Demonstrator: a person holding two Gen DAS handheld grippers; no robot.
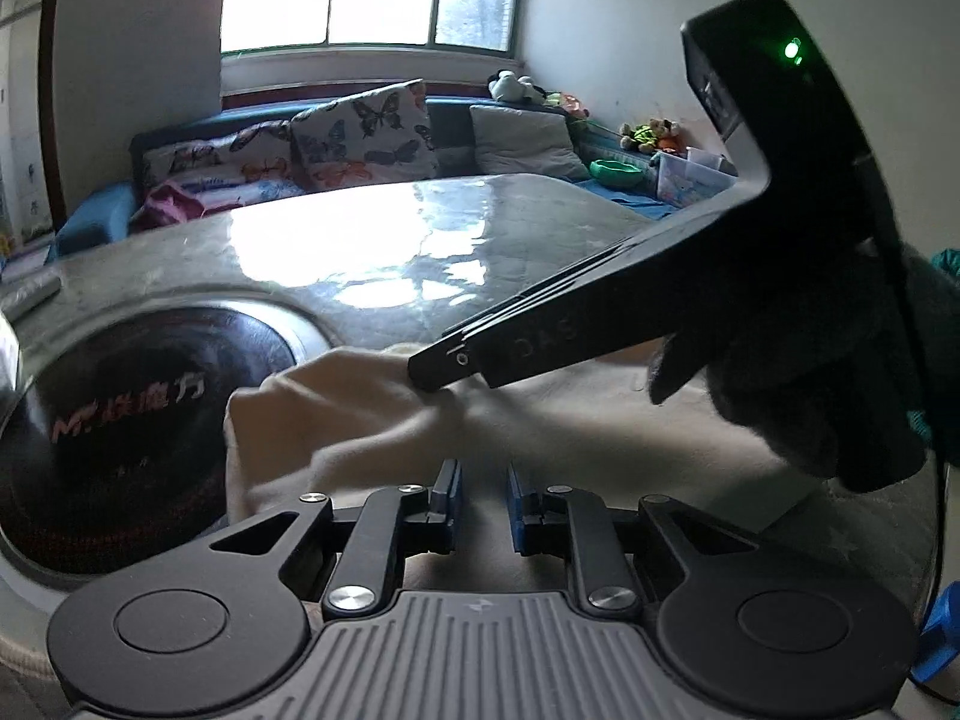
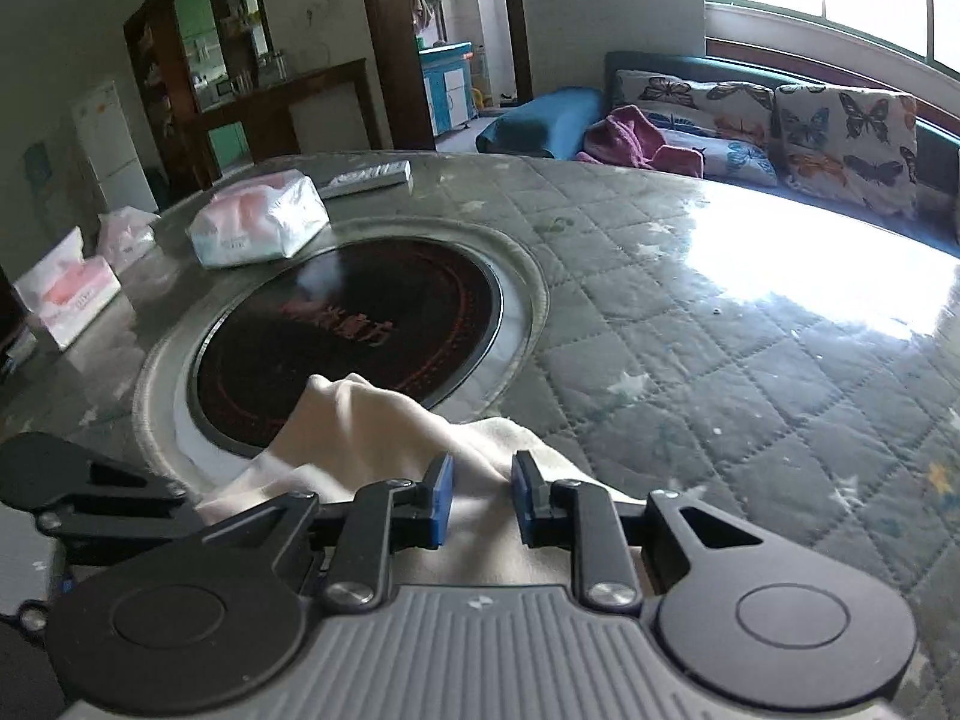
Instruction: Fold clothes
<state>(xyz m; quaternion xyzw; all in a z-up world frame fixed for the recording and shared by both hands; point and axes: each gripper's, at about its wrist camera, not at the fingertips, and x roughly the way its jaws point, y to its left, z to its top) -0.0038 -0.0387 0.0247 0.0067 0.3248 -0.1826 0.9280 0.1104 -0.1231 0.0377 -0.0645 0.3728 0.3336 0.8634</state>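
Observation:
A cream-white garment [image 1: 372,414] lies bunched on the round table, partly over the black cooktop's rim; it also shows in the right wrist view [image 2: 372,426]. My left gripper [image 1: 483,495] is open, its blue pads just above the cloth's near part. My right gripper [image 2: 483,495] is open too, with a fold of the cloth between and under its pads. In the left wrist view the right gripper's body [image 1: 690,294] crosses from the right, held by a dark-gloved hand, its tip touching the cloth.
A black round cooktop [image 2: 360,324] is set in the quilted, plastic-covered table [image 2: 720,360]. A tissue pack [image 2: 258,228] and a remote [image 2: 366,177] lie at the far side. A sofa with butterfly cushions [image 2: 780,120] stands behind.

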